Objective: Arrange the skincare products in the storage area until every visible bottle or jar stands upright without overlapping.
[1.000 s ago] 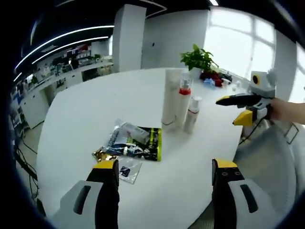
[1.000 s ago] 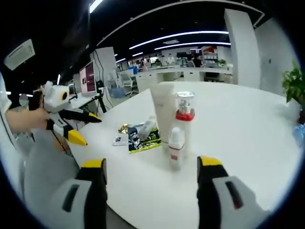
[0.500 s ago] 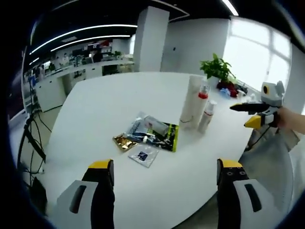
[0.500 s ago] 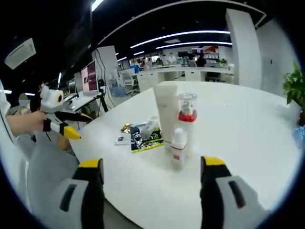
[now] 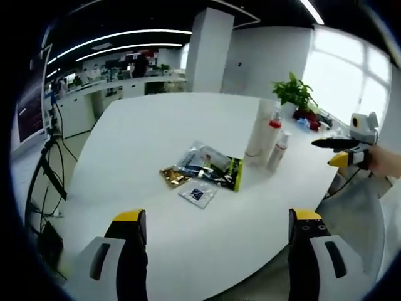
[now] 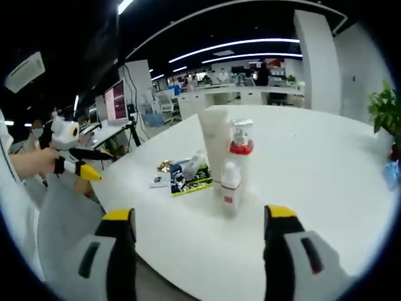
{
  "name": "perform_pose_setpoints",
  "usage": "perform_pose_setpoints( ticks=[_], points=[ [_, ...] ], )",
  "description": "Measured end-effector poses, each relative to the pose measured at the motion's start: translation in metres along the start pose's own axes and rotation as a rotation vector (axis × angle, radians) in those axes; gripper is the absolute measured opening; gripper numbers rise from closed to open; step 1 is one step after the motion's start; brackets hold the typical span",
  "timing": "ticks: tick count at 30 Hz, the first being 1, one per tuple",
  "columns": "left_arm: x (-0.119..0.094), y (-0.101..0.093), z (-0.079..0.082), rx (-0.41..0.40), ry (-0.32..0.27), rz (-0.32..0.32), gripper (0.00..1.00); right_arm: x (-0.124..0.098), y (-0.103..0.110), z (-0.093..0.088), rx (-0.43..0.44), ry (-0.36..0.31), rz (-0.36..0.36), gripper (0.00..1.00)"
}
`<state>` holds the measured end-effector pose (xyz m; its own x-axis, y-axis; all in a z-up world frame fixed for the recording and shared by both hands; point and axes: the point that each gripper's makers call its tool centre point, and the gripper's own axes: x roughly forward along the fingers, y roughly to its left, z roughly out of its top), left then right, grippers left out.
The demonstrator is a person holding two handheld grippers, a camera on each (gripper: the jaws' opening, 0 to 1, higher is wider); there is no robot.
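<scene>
Your left tongs (image 5: 213, 251) hang with jaws apart and empty, off the near edge of the table (image 5: 144, 132); your right tongs (image 6: 197, 251) are likewise spread and empty. Straight ahead of the right tongs stand the tube (image 6: 216, 141), pump bottle (image 6: 240, 153) and small bottle (image 6: 230, 188), upright and close together. Ahead of the left tongs lie flat sachets (image 5: 207, 172), just beside that trio. Both tools are held back, probably to survey: the sachets look like the remaining items to sort
</scene>
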<state>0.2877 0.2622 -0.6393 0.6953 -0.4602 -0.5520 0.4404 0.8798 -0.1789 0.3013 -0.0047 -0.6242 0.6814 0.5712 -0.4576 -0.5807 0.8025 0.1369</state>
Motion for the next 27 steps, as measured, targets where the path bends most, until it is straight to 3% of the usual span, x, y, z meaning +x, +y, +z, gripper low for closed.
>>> perform_pose_setpoints(
  ticks=[13, 27],
  points=[
    [0.009, -0.005, 0.006, 0.014, 0.011, -0.016, 0.93, 0.0, -0.001, -0.001, 0.012, 0.001, -0.008, 0.83],
    [0.041, -0.016, 0.022, 0.068, 0.052, -0.06, 0.93, -0.001, -0.007, 0.001, 0.012, -0.003, -0.03, 0.82]
  ],
)
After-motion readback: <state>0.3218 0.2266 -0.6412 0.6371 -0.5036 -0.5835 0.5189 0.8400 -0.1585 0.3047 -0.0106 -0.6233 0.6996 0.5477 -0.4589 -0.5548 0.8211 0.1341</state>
